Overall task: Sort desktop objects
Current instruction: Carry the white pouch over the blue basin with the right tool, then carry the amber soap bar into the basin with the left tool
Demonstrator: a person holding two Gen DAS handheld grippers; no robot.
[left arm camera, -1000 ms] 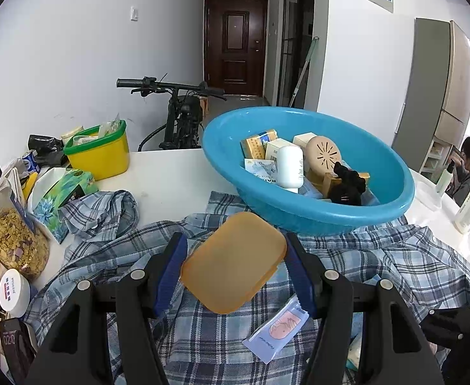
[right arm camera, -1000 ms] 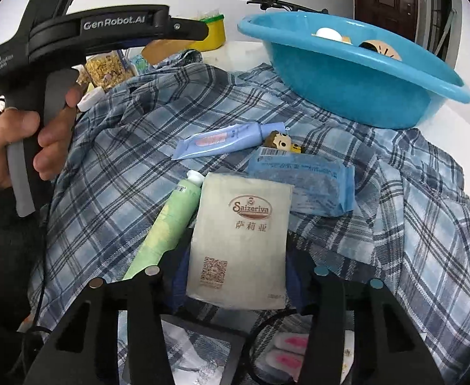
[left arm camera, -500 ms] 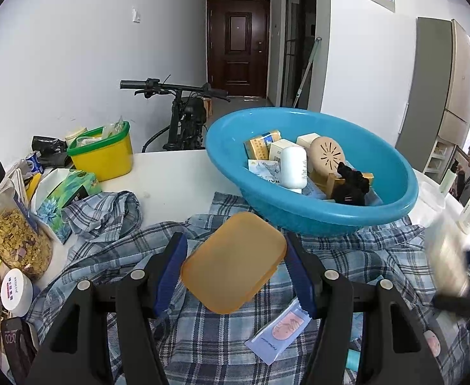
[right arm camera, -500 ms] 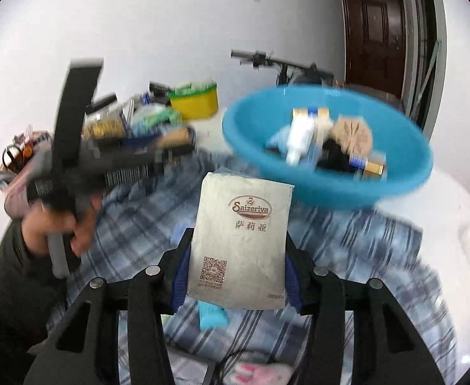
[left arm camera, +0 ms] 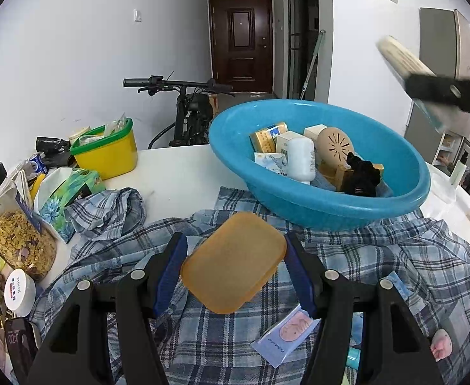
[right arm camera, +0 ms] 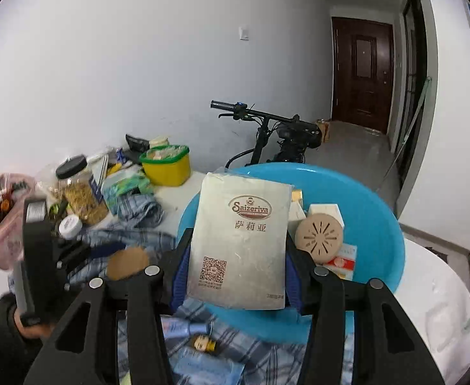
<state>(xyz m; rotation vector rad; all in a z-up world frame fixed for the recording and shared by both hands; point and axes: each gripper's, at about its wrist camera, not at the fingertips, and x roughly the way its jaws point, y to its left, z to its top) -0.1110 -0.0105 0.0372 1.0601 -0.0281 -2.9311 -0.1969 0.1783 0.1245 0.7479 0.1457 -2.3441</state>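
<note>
Right gripper (right arm camera: 238, 250) clamped on a flat beige paper packet with a printed logo and QR code (right arm camera: 243, 240), held upright above the near rim of the round blue plastic basin (right arm camera: 382, 224); presumably poised for release into it. Left gripper (left arm camera: 233, 263) clamped on a flat orange rounded-rectangle plastic lid (left arm camera: 235, 261), hovering short of the basin over the blue plaid cloth (left arm camera: 411, 256) covering the white surface (left arm camera: 177, 173), likely waiting its turn. Basin contents: small boxes, a white bottle (left arm camera: 300, 158), a tan slotted disc (left arm camera: 336, 144), a black item. Left of the basin, a yellow tub with green rim (left arm camera: 108, 152) holds packets. Sachets remain on the cloth.
</note>
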